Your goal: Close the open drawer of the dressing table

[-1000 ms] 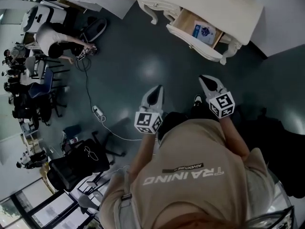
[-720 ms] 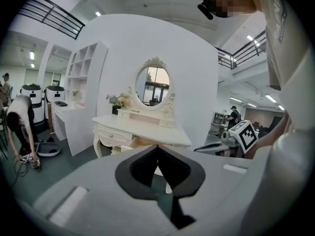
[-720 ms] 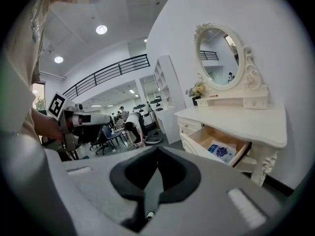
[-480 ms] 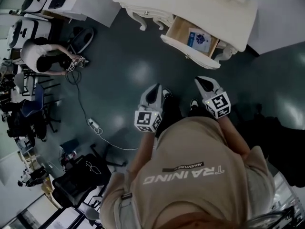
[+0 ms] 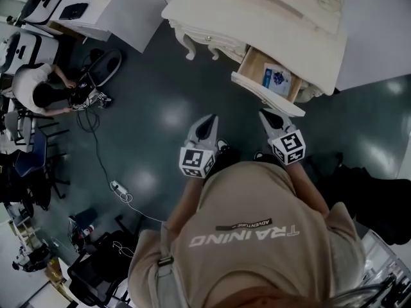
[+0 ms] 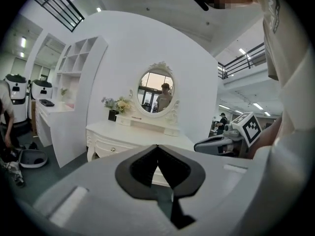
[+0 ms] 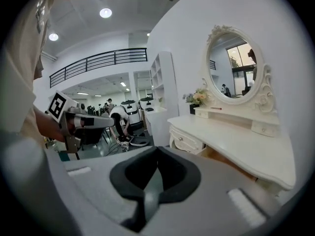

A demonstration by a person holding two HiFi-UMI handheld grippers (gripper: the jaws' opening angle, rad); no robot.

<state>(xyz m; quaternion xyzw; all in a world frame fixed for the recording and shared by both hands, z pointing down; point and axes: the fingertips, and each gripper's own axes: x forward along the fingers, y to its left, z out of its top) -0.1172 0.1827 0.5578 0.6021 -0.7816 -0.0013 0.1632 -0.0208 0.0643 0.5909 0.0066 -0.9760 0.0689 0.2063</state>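
Both my claws are pressed together with nothing between the jaws: the left claw point(image 5: 207, 124) hangs over bare floor, well to the left of the work, and the right claw point(image 5: 267, 116) sits just short of the drawer front point(image 5: 264, 95). The drawer point(image 5: 255, 66) stands pulled out from the right part of the dressing table point(image 5: 257, 18), its wooden inside showing and a white and blue packet point(image 5: 277, 77) lying flat in it. As I read it, the step in hand is the approach, with no contact yet made. I would keep the right claw shut and use its closed tip as a blunt pusher, meeting the drawer front near its middle so the drawer runs straight and does not skew and jam on one side. I cannot make out a knob on that front from here, so I would aim for the flat of the panel. The push should follow the line of the drawer's sides, slow and even, easing off as the front comes flush with the table. The packet lies low enough that I judge it will not catch. The left claw has no part in this and is best held clear.
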